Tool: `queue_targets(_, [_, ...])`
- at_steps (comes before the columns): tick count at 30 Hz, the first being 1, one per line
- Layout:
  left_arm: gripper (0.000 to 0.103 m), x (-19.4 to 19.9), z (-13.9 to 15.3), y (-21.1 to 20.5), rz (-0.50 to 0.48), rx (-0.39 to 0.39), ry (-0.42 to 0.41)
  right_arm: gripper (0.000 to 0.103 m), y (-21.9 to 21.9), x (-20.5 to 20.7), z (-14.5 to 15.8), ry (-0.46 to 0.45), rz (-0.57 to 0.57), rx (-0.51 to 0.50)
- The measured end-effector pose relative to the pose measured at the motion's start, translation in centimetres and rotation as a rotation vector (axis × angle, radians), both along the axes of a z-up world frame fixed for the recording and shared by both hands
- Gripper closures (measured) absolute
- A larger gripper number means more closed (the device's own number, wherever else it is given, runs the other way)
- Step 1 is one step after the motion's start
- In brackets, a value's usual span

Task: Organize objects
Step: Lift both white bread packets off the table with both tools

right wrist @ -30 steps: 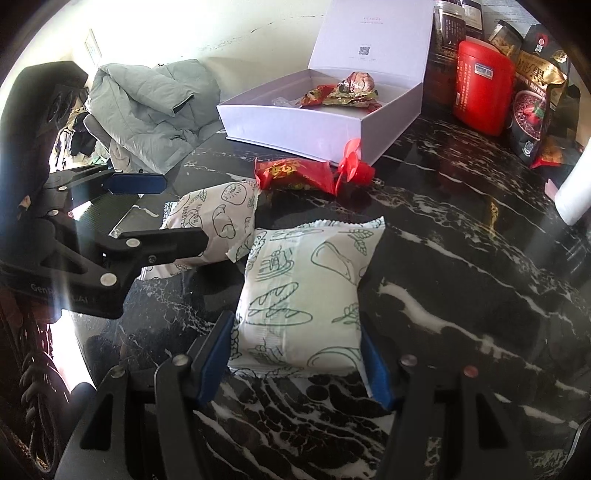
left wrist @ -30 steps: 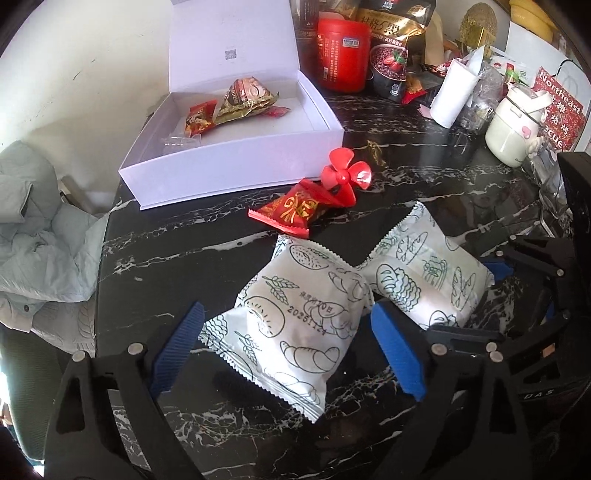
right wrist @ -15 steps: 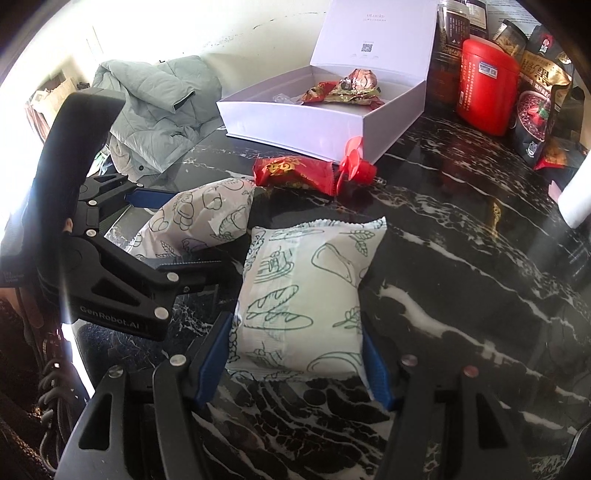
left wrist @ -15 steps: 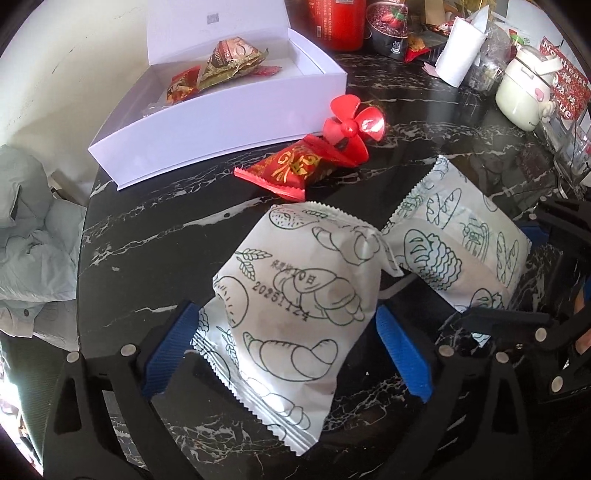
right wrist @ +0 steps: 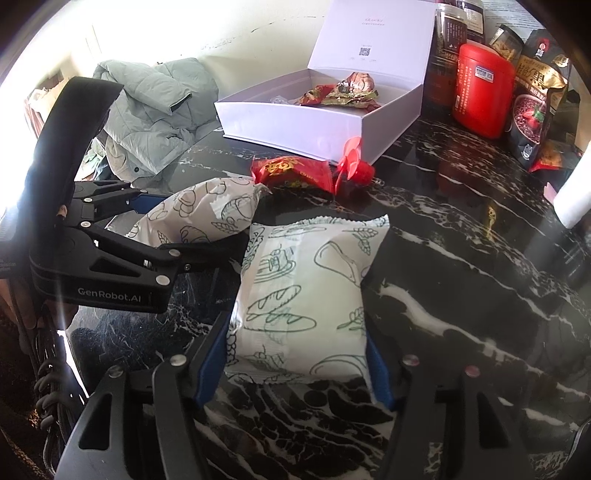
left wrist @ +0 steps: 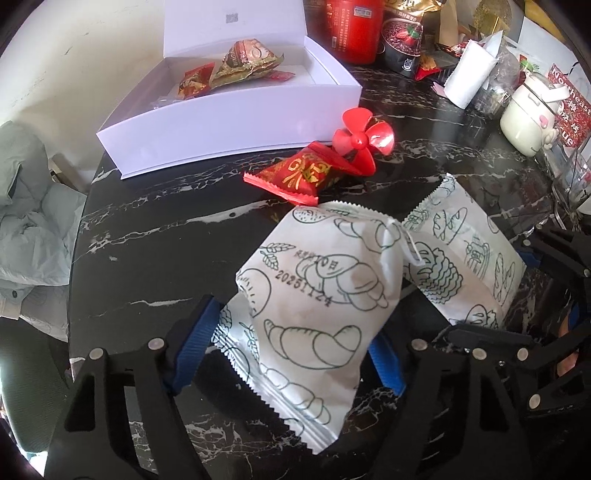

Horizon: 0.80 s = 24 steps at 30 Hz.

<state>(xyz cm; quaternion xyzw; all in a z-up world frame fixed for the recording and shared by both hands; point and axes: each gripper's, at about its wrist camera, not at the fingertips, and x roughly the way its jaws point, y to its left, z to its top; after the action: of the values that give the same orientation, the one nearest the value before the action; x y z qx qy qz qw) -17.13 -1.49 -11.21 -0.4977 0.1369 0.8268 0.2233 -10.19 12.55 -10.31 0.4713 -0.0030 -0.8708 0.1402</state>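
Note:
Two white bread packets with green line drawings lie side by side on the black marble table (left wrist: 155,236). My left gripper (left wrist: 290,350) straddles the nearer packet (left wrist: 317,295); its jaws are closing, and both blue pads press the packet's sides so that it bulges. My right gripper (right wrist: 295,363) is shut on the second packet (right wrist: 303,284), which lies flat. In the right wrist view the left gripper (right wrist: 192,229) holds its packet (right wrist: 199,214) tilted. An open white box (left wrist: 229,122) with a few wrapped snacks stands behind.
A red snack packet (left wrist: 299,175) and a red toy fan (left wrist: 360,142) lie in front of the box. A red canister (left wrist: 354,29), snack bags, a paper roll (left wrist: 469,77) and a white pot (left wrist: 524,118) crowd the back right. A grey jacket (left wrist: 26,229) lies left.
The left gripper came down around the nearer bread packet and its jaws narrowed onto it, puffing it up. The right gripper and its packet stayed as they were.

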Motion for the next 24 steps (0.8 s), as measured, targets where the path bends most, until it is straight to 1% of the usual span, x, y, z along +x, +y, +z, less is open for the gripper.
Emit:
queue_targets(1, [0.033, 0.1, 0.1, 0.0, 0.004, -0.005, 0.003, 0.039, 0.1, 0.1, 0.0, 0.000, -0.001, -0.002])
queue_targets(3, [0.046, 0.5, 0.4, 0.3, 0.002, -0.014, 0.015, 0.040, 0.3, 0.3, 0.1, -0.001, -0.005, -0.006])
queue_targets(6, [0.051, 0.8, 0.9, 0.4, 0.002, -0.013, 0.024, 0.041, 0.8, 0.6, 0.3, -0.007, -0.018, -0.019])
queue_targets(14, [0.057, 1.5, 1.6, 0.4, 0.009, -0.004, 0.007, 0.041, 1.8, 1.3, 0.9, -0.008, -0.050, -0.048])
queue_targets(19, [0.057, 1.8, 2.1, 0.4, 0.000, 0.030, -0.008, 0.041, 2.1, 1.6, 1.8, 0.012, -0.056, -0.066])
queue_targets(24, [0.057, 2.1, 3.2, 0.7, -0.011, 0.033, 0.016, 0.041, 2.4, 1.8, 2.7, 0.034, -0.065, -0.063])
